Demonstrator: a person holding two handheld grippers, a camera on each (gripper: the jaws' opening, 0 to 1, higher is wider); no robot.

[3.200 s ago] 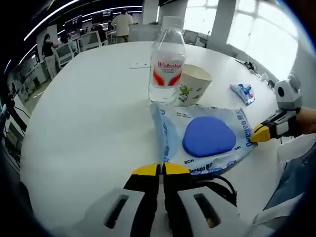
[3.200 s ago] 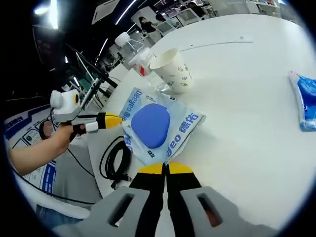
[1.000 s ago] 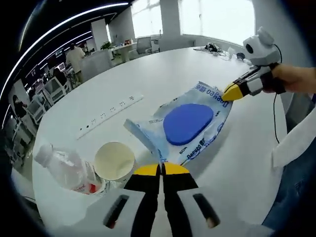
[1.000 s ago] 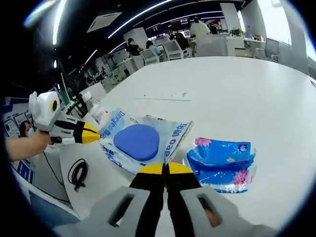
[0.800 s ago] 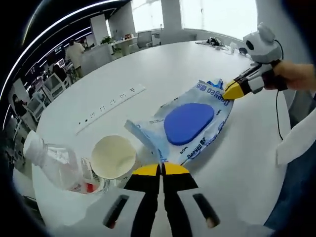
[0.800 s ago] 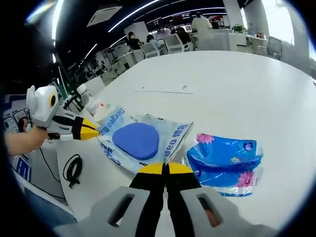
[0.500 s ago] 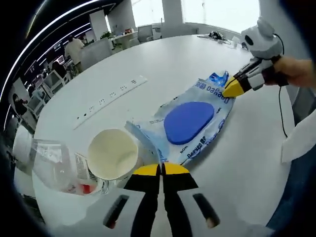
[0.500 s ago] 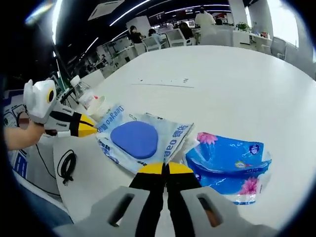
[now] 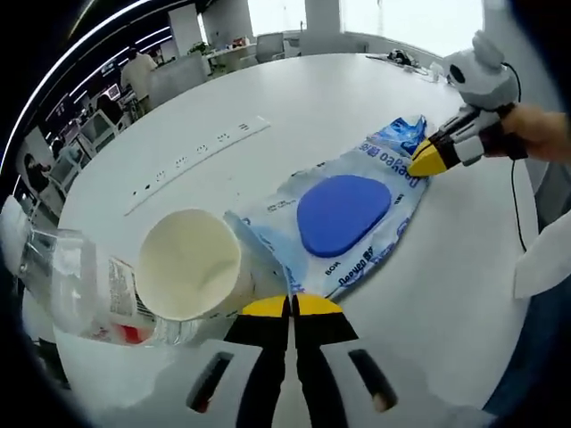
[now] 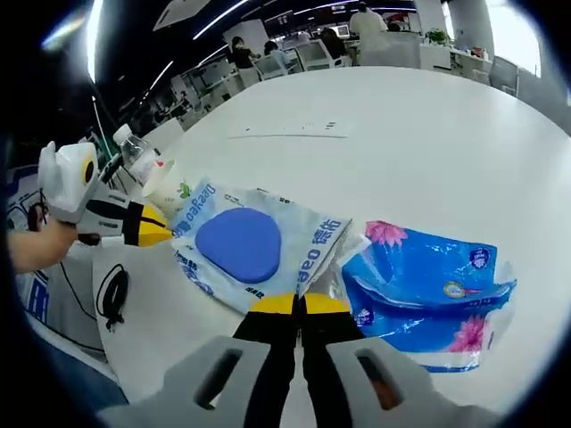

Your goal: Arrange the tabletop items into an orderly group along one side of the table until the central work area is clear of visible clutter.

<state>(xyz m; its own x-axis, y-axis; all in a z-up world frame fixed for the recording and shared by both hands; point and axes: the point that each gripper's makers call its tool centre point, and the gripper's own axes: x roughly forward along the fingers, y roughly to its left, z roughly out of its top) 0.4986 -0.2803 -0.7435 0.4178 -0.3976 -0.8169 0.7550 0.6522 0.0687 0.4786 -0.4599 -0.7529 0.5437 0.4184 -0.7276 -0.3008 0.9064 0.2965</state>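
Nearer the tissue pack (image 10: 428, 294) now, wipes pack (image 9: 343, 223) apparently pinched by both grippers' closed fingers.

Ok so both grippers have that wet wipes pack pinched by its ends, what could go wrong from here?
The wipes pack is thin and soft, so it may sag or slip from the left gripper or right gripper. Its near end touches the paper cup beside the water bottle; dragging could tip either. Its far end could snag the blue tissue packet.
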